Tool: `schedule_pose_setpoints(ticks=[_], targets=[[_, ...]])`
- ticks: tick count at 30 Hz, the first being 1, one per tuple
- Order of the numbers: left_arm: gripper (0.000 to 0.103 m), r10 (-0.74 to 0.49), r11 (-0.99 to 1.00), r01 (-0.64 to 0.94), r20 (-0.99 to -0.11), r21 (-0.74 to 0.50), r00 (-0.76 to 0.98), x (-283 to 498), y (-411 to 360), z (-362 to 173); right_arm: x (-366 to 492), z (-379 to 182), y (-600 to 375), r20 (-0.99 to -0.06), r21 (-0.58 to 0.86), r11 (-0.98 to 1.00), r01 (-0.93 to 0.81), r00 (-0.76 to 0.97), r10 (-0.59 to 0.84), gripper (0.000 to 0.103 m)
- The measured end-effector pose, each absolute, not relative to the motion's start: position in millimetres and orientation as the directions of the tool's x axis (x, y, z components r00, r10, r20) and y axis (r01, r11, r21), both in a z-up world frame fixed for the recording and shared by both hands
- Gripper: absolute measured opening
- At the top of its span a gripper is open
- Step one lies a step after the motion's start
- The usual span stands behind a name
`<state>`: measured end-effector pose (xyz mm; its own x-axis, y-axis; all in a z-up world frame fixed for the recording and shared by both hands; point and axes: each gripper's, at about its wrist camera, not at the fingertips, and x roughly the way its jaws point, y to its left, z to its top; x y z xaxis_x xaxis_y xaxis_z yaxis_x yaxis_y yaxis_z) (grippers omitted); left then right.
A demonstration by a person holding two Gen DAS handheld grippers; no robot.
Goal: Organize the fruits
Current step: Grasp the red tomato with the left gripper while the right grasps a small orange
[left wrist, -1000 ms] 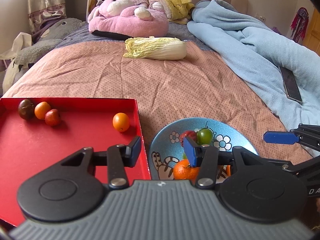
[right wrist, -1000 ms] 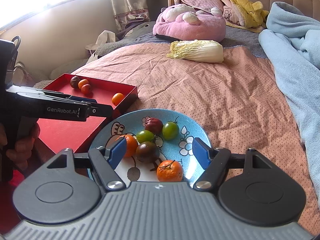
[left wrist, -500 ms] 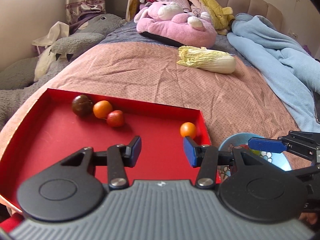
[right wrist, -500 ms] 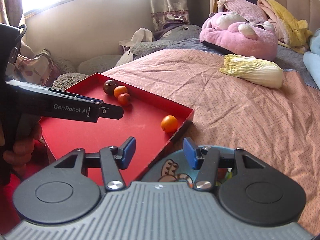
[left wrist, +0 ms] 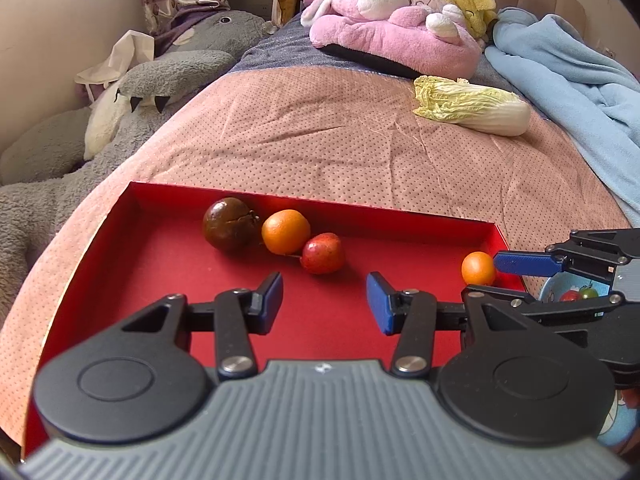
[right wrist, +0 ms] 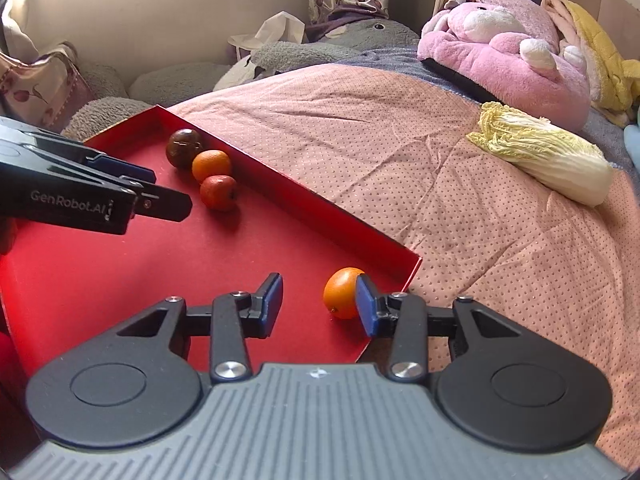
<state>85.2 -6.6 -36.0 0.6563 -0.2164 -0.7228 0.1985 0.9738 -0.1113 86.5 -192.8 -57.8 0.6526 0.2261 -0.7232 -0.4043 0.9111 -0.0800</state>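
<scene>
In the red tray's near right corner sits a small orange, right beside the right gripper's blue pad, jaws apart and empty. Over the tray floor, the left gripper gapes open too.

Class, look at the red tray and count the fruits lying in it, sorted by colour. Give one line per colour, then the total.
Orange: 2, one in the cluster by the far wall, one alone at the corner
Red: 1
Dark brown: 1
Total: 4 in the red tray
</scene>
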Motion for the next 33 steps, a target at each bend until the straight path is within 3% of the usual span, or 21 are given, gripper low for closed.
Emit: schedule_pose_setpoints(ticks=[9,15,22,28,33], targets=[[0.049,-0.273,0.956,0.260,-0.739,-0.136,0.616,103,-15,-46,106,-70,-193,-0.719,-0.228,0.888,-0.399,0.684,0.123,0.038],[0.048,-0.271,0.954,0.271,-0.768,-0.132,0.581,118,-27,-57,103,-60,-209,-0.717,-0.093,0.925,-0.370,0.669,0.196,0.031],[0.047,-0.239,0.961,0.258,-0.769,-0.100,0.593,133,-38,-64,100,-66,-202,-0.714,-0.180,0.898,-0.401,0.682,0.161,0.031],[0.036,-0.232,0.961,0.260,-0.770,-0.089,0.594,141,-48,-65,102,-75,-187,-0.708,-0.333,0.826,-0.456,0.699,0.101,0.032],[0.035,-0.235,0.955,0.290,-0.767,-0.067,0.597,140,-60,-64,99,-68,-189,-0.710,-0.295,0.849,-0.438,0.695,0.112,0.033]])
